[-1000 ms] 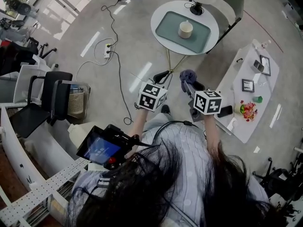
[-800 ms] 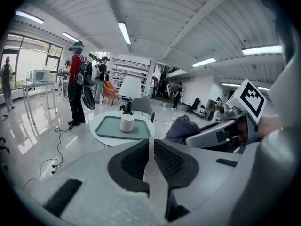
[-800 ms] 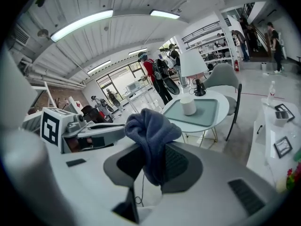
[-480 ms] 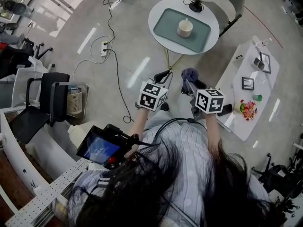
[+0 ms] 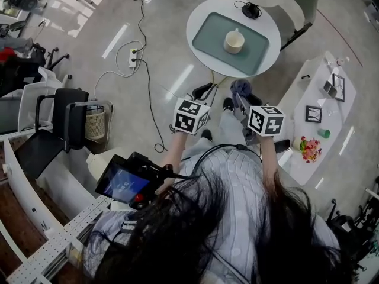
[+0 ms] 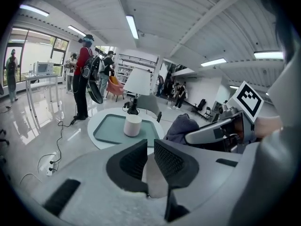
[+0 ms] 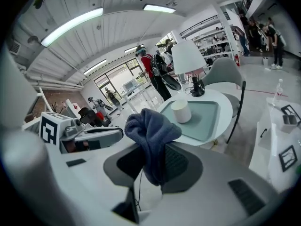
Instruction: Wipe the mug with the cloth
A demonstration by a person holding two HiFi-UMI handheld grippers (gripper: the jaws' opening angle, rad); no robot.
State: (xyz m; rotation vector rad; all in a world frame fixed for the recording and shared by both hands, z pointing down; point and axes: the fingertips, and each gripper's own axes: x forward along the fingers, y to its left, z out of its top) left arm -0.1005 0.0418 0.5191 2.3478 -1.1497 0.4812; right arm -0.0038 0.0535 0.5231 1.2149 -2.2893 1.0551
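Well ahead of right gripper [image 7: 150, 166], which pinches the soft limp cloth [image 7: 150, 131], and of closed, empty left gripper [image 6: 149, 159]: mug [image 5: 234, 41] on tray [image 5: 212, 37] on desk [image 5: 197, 21], likely rigid, smooth, breakable, best held by its wall.

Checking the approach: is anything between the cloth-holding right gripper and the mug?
Nothing visible does. The mug stands alone on the tray; only open floor and table edge separate it from the cloth in the right gripper.
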